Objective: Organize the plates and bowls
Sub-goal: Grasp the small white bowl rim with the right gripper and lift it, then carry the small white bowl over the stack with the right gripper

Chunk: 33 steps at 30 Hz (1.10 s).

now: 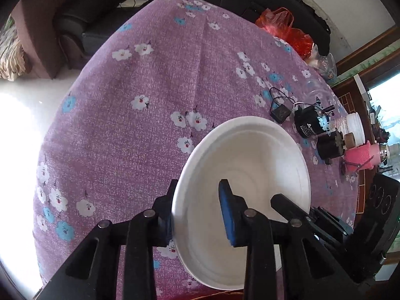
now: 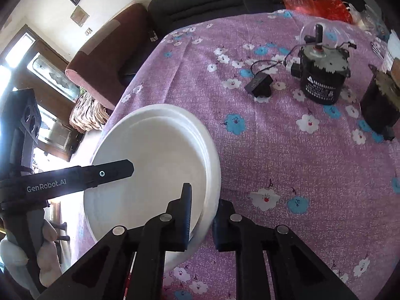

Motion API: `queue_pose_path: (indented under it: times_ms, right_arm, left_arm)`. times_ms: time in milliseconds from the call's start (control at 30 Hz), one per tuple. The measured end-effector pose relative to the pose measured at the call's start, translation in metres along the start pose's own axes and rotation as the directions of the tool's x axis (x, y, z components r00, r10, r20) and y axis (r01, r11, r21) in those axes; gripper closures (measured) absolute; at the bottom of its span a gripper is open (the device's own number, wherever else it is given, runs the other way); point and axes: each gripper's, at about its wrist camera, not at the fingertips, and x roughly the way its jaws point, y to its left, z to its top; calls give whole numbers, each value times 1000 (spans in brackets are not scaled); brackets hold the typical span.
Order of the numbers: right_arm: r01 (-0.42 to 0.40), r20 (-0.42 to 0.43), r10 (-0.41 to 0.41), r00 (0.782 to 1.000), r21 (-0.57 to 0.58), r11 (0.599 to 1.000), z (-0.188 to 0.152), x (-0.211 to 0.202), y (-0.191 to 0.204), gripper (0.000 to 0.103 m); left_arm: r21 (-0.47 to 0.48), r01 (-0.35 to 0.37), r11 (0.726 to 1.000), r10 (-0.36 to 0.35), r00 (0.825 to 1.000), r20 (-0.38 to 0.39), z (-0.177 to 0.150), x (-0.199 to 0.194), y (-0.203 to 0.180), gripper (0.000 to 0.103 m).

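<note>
A stack of white foam bowls [image 1: 250, 165] [image 2: 155, 155] sits near the front of a table covered with a purple flowered cloth [image 1: 150, 87] [image 2: 275, 150]. My left gripper [image 1: 198, 185] straddles the stack's left rim, one finger outside and the blue-padded finger [image 1: 228, 212] inside, pressing on the wall. My right gripper [image 2: 205, 195] is shut on the opposite rim, one finger inside and one outside. In each wrist view, a finger [image 1: 285, 202] [image 2: 117, 171] of the other gripper reaches over the bowl. A gloved hand [image 2: 47, 235] holds the left tool.
At the right of the table stand two black motors [image 2: 322, 77] [image 2: 380, 105] with wires, a small black box [image 2: 260, 85], a white jar [image 1: 350, 127] and a pink-sleeved bottle [image 1: 362, 155]. A red plastic bag [image 1: 287, 30] lies at the far edge. Dark sofas stand beyond.
</note>
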Motion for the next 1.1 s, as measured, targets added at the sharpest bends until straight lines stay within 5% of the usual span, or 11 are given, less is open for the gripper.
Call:
queue_pose_path:
  times_ms: [200,533,867,1100]
  right_arm:
    - [3,106,4,994,-68,998,-2,-49,24,88]
    - [-69,184,109,977,-210,975,-63,-136,75,88]
    - [-19,113,56,992,-301,953,-151,-119,97,87]
    - [16,88,9,996,-275,961,-165,-103,90,87]
  left_arm:
    - [19,34,999,-36,991,125,-16,-62,-8,73]
    - [63,-97,993,71,940,335,-124,-160,-23,73]
    - [52,-254,966,214,896,390,-215,-151,-15,66]
    - [26,-265,964,240,906,348,-226,-127,-3,66]
